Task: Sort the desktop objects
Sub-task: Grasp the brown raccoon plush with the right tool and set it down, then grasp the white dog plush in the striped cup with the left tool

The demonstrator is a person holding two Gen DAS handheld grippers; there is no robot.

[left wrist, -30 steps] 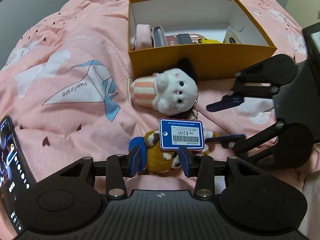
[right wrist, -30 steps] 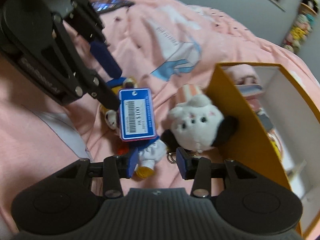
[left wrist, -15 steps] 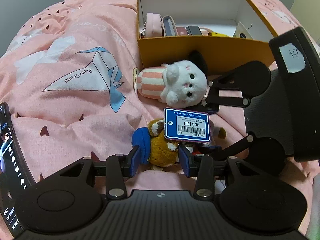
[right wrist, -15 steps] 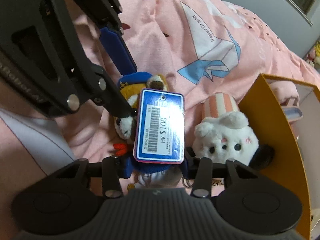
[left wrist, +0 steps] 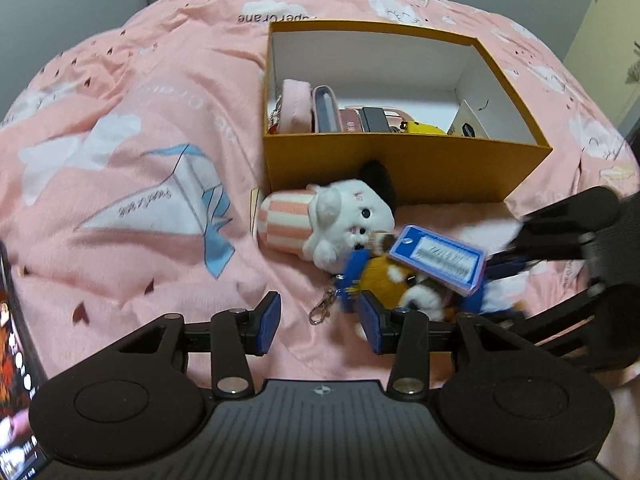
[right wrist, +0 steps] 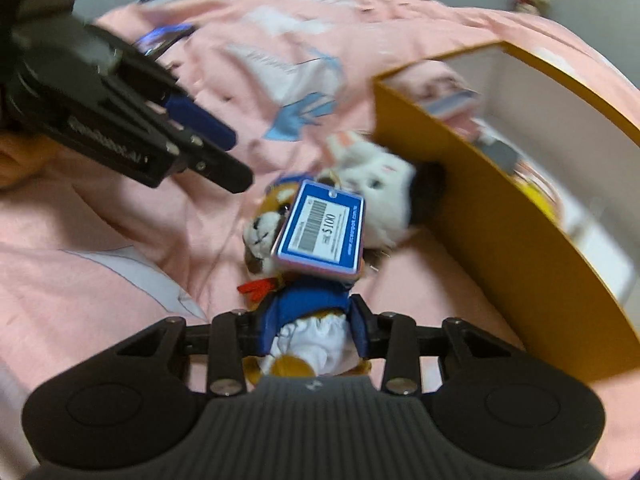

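The right gripper [right wrist: 310, 334] clamps the brown plush keychain toy in blue clothes [right wrist: 304, 320] (blue price tag [right wrist: 322, 230] attached) beside the yellow cardboard box [left wrist: 400, 164]. The left gripper [left wrist: 318, 322] hangs open over the pink bedspread [left wrist: 120, 200].

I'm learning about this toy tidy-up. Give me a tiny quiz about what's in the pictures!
1. True or false: the right tool is closed on the brown plush with the blue price tag.
2. Which toy lies against the orange box? A) the white plush in a striped cup B) a red car C) a green ball
3. Fill in: the left tool is open and holds ____.

Key: 1 true; 2 A; 3 nothing
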